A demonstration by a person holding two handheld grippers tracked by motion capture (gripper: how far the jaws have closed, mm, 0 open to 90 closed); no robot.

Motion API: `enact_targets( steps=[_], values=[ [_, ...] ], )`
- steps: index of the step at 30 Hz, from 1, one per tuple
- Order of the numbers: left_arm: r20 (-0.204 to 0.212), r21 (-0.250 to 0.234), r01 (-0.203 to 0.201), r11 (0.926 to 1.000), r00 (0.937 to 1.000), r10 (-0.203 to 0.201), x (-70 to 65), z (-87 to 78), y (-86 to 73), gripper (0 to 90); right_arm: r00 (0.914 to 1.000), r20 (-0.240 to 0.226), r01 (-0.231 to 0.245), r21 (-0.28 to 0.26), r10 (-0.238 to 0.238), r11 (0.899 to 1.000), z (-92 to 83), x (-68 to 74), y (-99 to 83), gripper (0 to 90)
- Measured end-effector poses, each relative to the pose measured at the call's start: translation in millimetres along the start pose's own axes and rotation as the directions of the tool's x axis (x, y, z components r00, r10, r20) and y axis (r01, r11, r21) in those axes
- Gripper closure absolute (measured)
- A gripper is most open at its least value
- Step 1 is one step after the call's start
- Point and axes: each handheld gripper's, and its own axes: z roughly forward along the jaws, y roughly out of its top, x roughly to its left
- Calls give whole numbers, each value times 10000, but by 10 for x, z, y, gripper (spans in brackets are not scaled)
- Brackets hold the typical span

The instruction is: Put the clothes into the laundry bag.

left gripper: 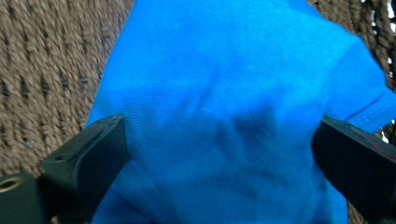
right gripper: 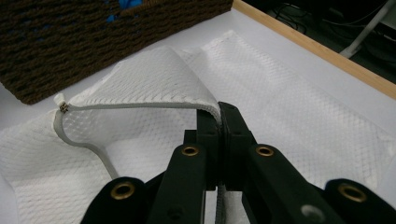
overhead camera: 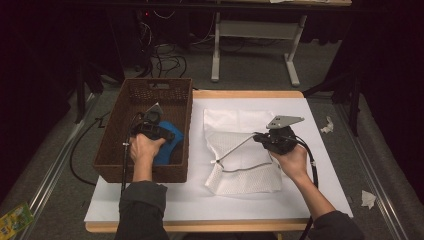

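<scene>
A dim room with cables and a table frame on grey carpet lies behind our white-covered worktop (overhead camera: 300,200). At nine o'clock on it sits a brown wicker basket (overhead camera: 115,130); at the centre lies a white mesh laundry bag (overhead camera: 250,177) with a grey zipper edge (right gripper: 135,106). Our right gripper (right gripper: 218,116) has its jaws clamped on that zipper edge, lifting one flap open; we judge the mesh light, limp and easy to snag, so the stiffer zipper band is the place to hold. Our left gripper (overhead camera: 152,127) reaches into the basket, wrist bent down, jaws apart on either side of a soft blue cloth (left gripper: 233,116), not yet closed on it.
</scene>
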Motion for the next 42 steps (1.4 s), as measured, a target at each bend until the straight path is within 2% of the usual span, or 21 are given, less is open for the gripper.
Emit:
enact_targets(
  steps=[4,12,22,27,32,40,42],
  values=[
    [-35,431,-47,9991,10000,48,5,57,-17,14,10000,16,-32,24,32,10000,-5,2,-9,891],
    [-389,379,-347,9987,9986,361,-56,129,-58,41,9999,163,-33,51,32,10000,-32,4,8,890],
    [-438,348,-460,9983,9979,475,-92,182,-91,22,9997,181,128,202,-132,9997,3,48,26,890],
    [-487,306,-503,9983,9975,517,-97,181,-100,24,9998,191,47,227,-51,9997,19,67,47,890],
    [-566,293,-532,9982,9969,548,-102,179,-100,41,9992,211,322,369,-330,9988,4,115,84,890],
    [-419,308,-434,9986,9981,446,-120,128,-85,193,9986,384,344,364,-358,9987,-26,115,93,890],
    [-490,248,-550,9982,9972,562,-121,95,-82,293,9982,389,447,396,-463,9982,-13,128,97,890]
  ],
)
